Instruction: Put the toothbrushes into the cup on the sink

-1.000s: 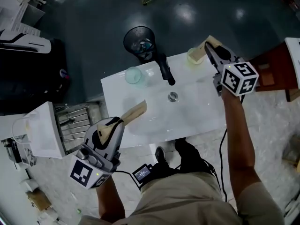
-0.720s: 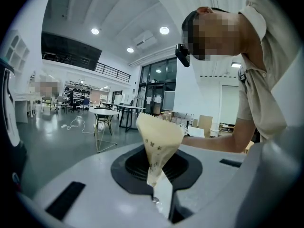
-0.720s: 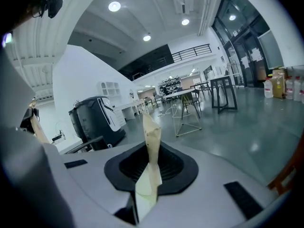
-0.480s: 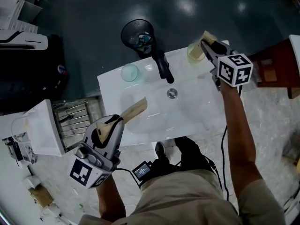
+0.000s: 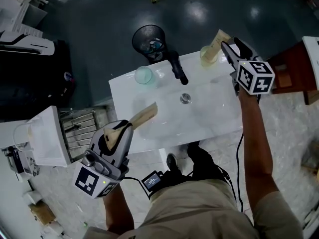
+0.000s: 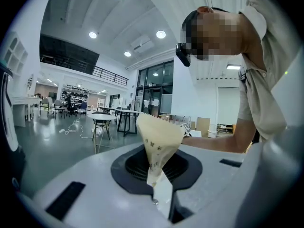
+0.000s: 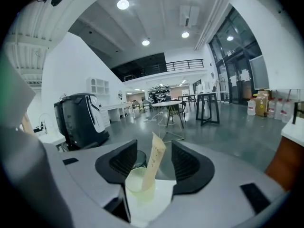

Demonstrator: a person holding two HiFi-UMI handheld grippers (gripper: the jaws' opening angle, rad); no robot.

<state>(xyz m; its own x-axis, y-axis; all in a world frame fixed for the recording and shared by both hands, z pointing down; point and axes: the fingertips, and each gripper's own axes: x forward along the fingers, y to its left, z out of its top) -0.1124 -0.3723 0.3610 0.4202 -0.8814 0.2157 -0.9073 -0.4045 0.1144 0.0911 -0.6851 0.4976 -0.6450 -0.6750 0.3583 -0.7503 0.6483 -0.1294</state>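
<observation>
While the right hand-held gripper stands with jaws wide apart, having just been opening, a paper-wrapped toothbrush leans upright in the pale green cup between them, touching neither pad; the cup sits at the far right corner of the white sink; the left hand-held gripper is clamped on a second wrapped toothbrush over the sink's near left edge; small dark print runs down each cream wrapper, too small to read.
</observation>
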